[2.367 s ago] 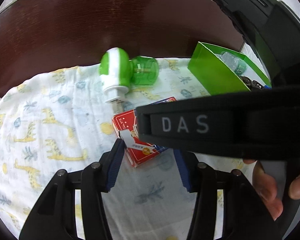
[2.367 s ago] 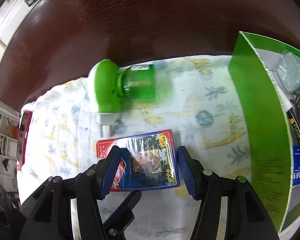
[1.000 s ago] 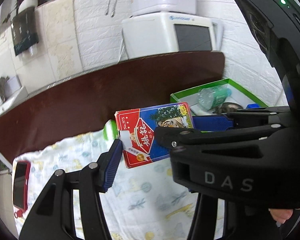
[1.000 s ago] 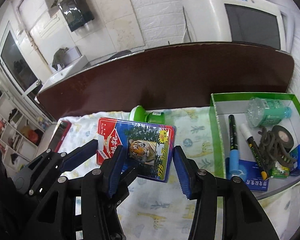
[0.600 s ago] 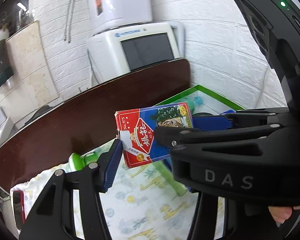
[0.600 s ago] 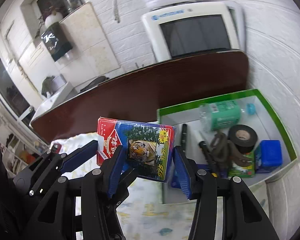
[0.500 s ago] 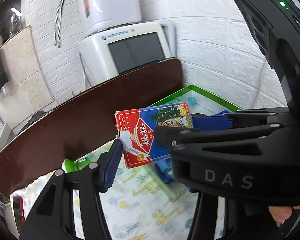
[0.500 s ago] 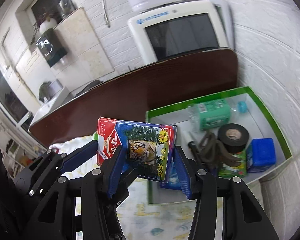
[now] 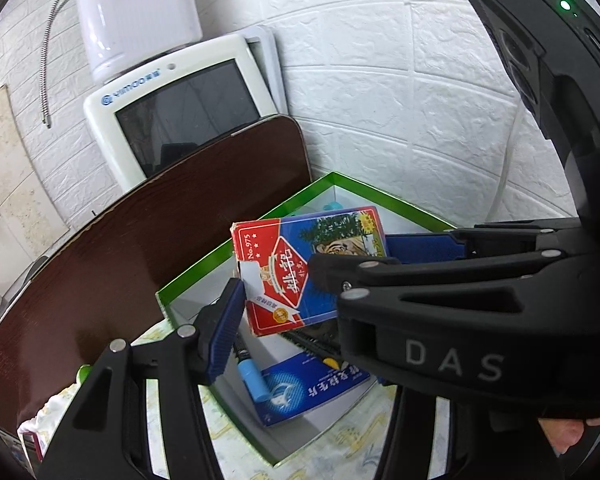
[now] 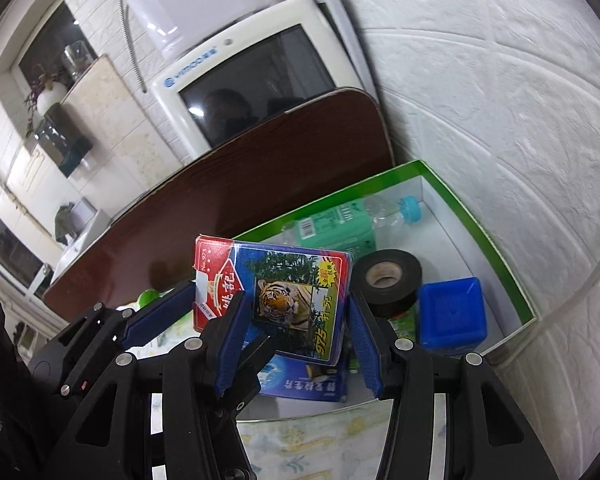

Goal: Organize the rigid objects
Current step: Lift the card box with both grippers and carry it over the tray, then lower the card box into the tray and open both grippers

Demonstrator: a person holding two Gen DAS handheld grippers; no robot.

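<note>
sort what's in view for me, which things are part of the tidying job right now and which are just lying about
In the job:
- card box, held over the tray
- left gripper and right gripper, both clamped on it
- green tray

Lying about:
- black tape roll, blue cube and green bottle, already in the tray
- white monitor
- giraffe-print cloth

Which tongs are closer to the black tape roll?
Right. The right tongs hold the card box just beside the tape roll; the left tongs grip its far end.
</note>
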